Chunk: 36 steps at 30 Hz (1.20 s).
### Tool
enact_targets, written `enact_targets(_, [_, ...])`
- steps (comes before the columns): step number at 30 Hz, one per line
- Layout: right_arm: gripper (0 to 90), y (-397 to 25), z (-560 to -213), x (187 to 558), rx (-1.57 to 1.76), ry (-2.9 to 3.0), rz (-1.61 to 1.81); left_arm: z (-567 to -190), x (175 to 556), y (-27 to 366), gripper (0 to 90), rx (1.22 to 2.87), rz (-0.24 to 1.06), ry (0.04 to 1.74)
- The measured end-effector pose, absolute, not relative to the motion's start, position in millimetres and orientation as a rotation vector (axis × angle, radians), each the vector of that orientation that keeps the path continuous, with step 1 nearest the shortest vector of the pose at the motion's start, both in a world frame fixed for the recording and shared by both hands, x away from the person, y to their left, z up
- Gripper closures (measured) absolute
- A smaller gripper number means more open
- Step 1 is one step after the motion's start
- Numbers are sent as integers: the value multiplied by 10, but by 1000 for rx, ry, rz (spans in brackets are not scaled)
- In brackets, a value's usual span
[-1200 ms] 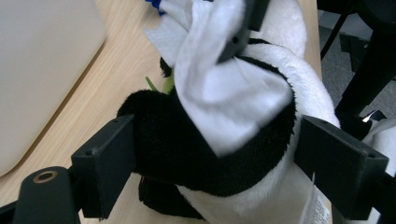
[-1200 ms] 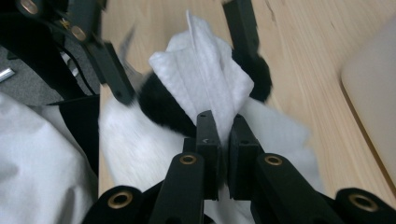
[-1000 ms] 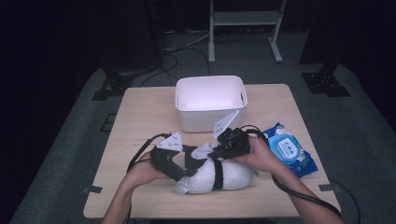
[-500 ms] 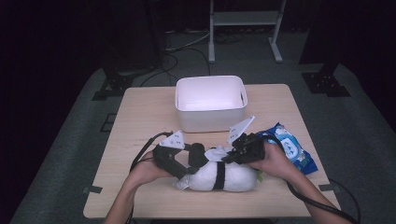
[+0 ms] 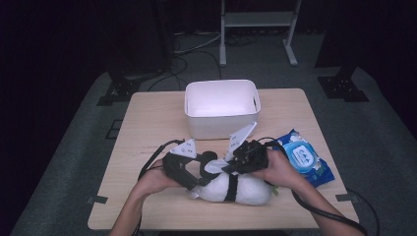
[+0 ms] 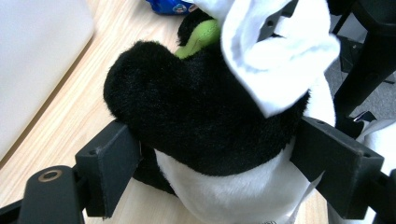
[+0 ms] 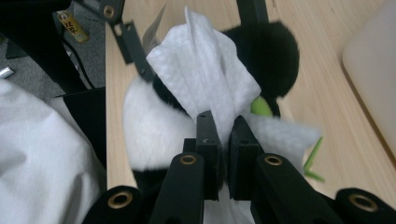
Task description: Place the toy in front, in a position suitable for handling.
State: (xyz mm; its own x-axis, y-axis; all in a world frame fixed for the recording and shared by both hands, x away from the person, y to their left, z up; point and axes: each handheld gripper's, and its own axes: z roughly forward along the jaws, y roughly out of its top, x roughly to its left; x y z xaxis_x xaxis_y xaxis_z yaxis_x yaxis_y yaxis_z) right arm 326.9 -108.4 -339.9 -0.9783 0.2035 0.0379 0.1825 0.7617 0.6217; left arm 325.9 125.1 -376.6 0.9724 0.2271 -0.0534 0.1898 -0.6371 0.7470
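Note:
A black and white plush panda [image 5: 246, 189] lies on its side near the table's front edge. My left gripper [image 5: 196, 178] is shut on the plush panda [image 6: 201, 107], its jaws pressing both flanks where the black fur meets the white. My right gripper [image 5: 232, 164] is shut on a crumpled white wipe [image 5: 216, 167] and holds it against the top of the panda. In the right gripper view the wipe [image 7: 205, 70] fans out from the shut right gripper [image 7: 226, 135] over the fur. A green piece [image 7: 261, 108] of the toy pokes out beside it.
A white rectangular bin [image 5: 221, 105] stands just behind the grippers at the table's middle. A blue pack of wipes [image 5: 305, 157] lies to the right of my right hand. Black stands and cables sit on the floor beyond the table [image 5: 147, 128].
My right gripper has carried the wipe to the right along the panda, then back a little to the left. The left gripper has kept its hold on the toy.

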Motion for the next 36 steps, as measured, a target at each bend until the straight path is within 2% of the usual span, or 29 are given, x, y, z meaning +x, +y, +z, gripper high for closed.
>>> enact_targets(12, [845, -801, -3353, 3430, 306, 2905, 1023, -3791, 3298, 1268, 156, 2268, 35, 326])
enact_targets(29, [841, -1188, -3388, 3327, 373, 2886, 1051, -3793, 3284, 1230, 159, 2275, 34, 328])
enact_targets(36, [843, -1005, -3357, 3339, 319, 2886, 1048, -3780, 3261, 1215, 160, 2286, 48, 318])
